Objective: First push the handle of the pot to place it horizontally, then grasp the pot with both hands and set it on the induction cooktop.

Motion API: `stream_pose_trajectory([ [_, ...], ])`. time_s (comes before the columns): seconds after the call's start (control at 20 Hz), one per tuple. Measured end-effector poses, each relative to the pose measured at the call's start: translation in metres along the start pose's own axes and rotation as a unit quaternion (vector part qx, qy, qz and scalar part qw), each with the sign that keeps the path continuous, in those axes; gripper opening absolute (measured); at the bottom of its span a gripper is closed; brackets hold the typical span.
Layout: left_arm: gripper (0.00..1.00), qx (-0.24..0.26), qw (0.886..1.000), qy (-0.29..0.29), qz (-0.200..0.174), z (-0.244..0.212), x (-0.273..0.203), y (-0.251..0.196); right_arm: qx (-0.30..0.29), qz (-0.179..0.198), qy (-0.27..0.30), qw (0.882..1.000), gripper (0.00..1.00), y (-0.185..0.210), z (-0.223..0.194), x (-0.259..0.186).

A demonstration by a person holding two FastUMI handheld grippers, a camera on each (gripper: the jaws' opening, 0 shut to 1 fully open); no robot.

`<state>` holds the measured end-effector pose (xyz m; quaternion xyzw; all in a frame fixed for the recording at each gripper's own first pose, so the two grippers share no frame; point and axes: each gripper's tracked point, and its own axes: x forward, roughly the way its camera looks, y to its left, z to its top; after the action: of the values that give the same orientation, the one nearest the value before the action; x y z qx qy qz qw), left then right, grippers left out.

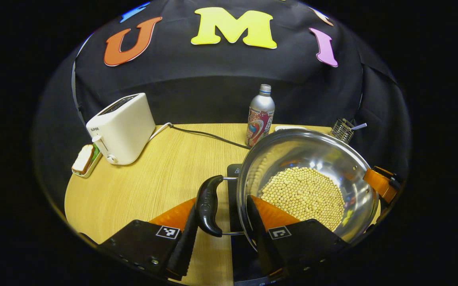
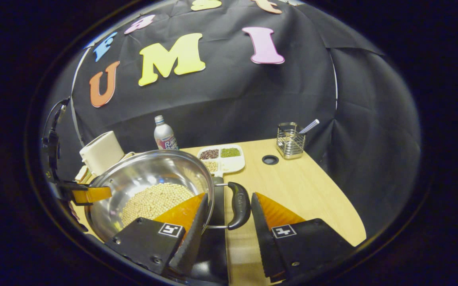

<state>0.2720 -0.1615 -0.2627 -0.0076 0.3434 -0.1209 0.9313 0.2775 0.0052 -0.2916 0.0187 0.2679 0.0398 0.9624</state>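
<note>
Both handles lie level between spread jaws: the left gripper (image 1: pixel 221 234) and right gripper (image 2: pixel 229 234) each straddle one. Close both evenly before lifting, so the pot (image 1: pixel 292 159) of beans stays flat onto the cooktop (image 2: pixel 218 198).

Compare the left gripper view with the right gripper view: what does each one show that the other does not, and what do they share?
Left gripper view: a dark cable across the table, and one pot handle between the open left gripper. Right gripper view: a round hole, the tray of grains, and the opposite handle between the open right gripper. Shared: pot, beans, toaster, bottle, wire holder.
</note>
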Motion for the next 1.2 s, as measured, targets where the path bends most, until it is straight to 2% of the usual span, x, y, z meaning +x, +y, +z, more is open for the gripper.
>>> stream_pose_trajectory([
  [0.05, 0.66, -0.005, 1.0, -0.002, -0.005, 0.001, -0.005, 0.0, -0.003, -0.007, -0.008, 1.0, 0.7, -0.002, 0.001, -0.004],
  [0.1, 0.66, -0.009, 1.0, -0.005, -0.009, 0.001, -0.014, 0.0, -0.002, -0.007, -0.015, 1.0, 0.83, -0.002, 0.003, -0.008],
  [0.15, 0.88, -0.012, 1.0, -0.023, -0.001, 0.006, -0.023, 0.007, 0.002, -0.004, -0.021, 1.0, 0.81, 0.001, 0.006, -0.016],
  [0.2, 0.82, -0.015, 0.999, -0.037, 0.003, 0.011, -0.033, 0.011, 0.006, -0.001, -0.027, 1.0, 0.84, 0.004, 0.007, -0.024],
  [0.45, 0.94, -0.017, 0.995, -0.095, 0.011, 0.017, -0.094, 0.023, -0.002, 0.005, -0.065, 0.998, 0.92, 0.016, 0.016, -0.076],
  [0.5, 0.83, -0.018, 0.994, -0.106, 0.012, 0.016, -0.105, 0.023, -0.005, 0.006, -0.072, 0.997, 0.92, 0.019, 0.016, -0.089],
  [0.55, 0.95, -0.02, 0.993, -0.118, 0.012, 0.015, -0.117, 0.023, -0.008, 0.009, -0.08, 0.997, 0.93, 0.024, 0.018, -0.103],
  [0.85, 0.96, -0.029, 0.982, -0.186, 0.024, 0.001, -0.195, 0.028, -0.01, 0.012, -0.142, 0.99, 0.95, 0.041, 0.025, -0.184],
  [0.95, 0.96, -0.028, 0.977, -0.208, 0.034, -0.006, -0.225, 0.03, -0.013, 0.012, -0.161, 0.987, 0.99, 0.045, 0.024, -0.21],
  [1.2, 0.95, -0.015, 0.965, -0.254, 0.059, -0.025, -0.297, 0.031, -0.025, 0.017, -0.198, 0.98, 0.99, 0.053, 0.02, -0.277],
])
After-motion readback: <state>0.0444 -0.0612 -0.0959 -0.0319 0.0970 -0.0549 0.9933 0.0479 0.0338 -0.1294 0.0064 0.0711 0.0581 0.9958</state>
